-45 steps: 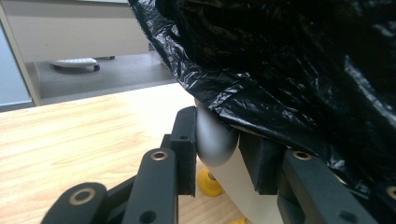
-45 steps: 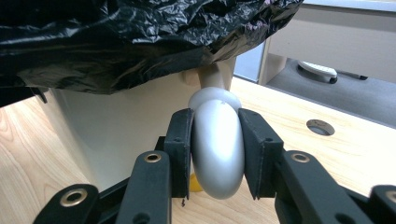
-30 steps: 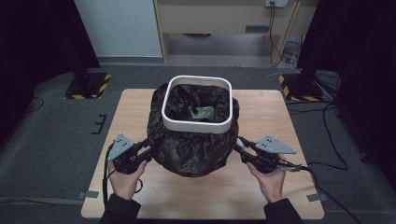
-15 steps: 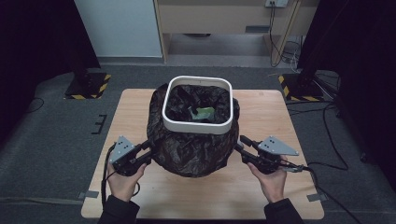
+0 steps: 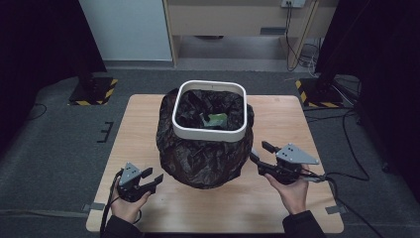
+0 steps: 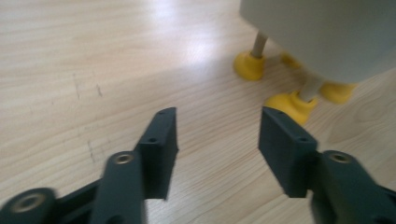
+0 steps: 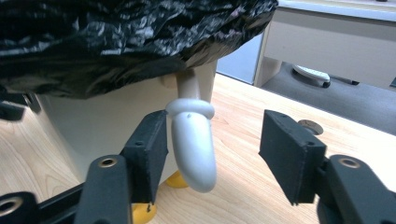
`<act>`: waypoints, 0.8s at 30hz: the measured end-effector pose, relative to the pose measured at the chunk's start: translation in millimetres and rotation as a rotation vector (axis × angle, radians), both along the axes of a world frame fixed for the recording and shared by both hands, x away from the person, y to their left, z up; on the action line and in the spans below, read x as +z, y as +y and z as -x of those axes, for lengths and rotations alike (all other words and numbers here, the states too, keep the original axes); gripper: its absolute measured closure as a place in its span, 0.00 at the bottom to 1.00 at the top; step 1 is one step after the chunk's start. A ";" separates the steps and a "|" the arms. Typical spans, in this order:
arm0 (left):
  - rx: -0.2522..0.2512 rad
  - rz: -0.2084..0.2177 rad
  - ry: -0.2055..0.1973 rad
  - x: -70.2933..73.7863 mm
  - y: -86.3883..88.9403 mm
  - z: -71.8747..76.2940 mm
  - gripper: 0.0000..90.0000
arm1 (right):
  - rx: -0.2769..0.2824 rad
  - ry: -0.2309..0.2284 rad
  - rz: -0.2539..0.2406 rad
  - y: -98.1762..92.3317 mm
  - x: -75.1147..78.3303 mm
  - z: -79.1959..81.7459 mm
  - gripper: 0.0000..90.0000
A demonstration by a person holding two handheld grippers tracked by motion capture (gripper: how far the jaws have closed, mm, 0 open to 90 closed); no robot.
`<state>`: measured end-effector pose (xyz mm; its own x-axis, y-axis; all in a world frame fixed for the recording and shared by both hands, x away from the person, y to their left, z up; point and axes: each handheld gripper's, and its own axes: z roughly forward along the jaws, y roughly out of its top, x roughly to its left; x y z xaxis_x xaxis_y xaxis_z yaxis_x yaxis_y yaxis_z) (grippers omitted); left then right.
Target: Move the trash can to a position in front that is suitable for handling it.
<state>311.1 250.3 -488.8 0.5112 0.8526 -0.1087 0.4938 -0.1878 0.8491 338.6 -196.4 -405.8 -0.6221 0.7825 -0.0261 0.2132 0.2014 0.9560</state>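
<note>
A bin with a white rim (image 5: pixel 208 135) stands mid-table, and a black bag (image 5: pixel 198 161) lines it and billows over its sides. Something green (image 5: pixel 216 119) lies inside. My left gripper (image 5: pixel 153 174) sits low at the bag's front left, apart from it. Its jaws (image 6: pixel 218 126) have just been opening, with bare wood between them and the bin's yellow feet (image 6: pixel 289 103) ahead. My right gripper (image 5: pixel 258 150) points at the bin's right side. Its jaws (image 7: pixel 214 120) have also just been opening. A white rounded lever (image 7: pixel 192 144) hangs between them, close to the left pad (image 7: pixel 150 149), under the bag's overhang (image 7: pixel 116 42).
The wooden table (image 5: pixel 277 208) has bare room in front of the bin and at both sides. On the floor behind are hazard-striped stand bases (image 5: pixel 94 91), a pale cabinet (image 5: pixel 233 20) and cables (image 5: pixel 346 148) at the right.
My left gripper has sunk toward the table and drawn back from the bag, its jaws wider. The right gripper has kept its place and spread its jaws.
</note>
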 end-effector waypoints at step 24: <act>0.096 -0.106 0.161 -40.9 14.5 -27.3 0.23 | -0.123 0.026 -0.126 -40.6 5.5 -12.0 0.33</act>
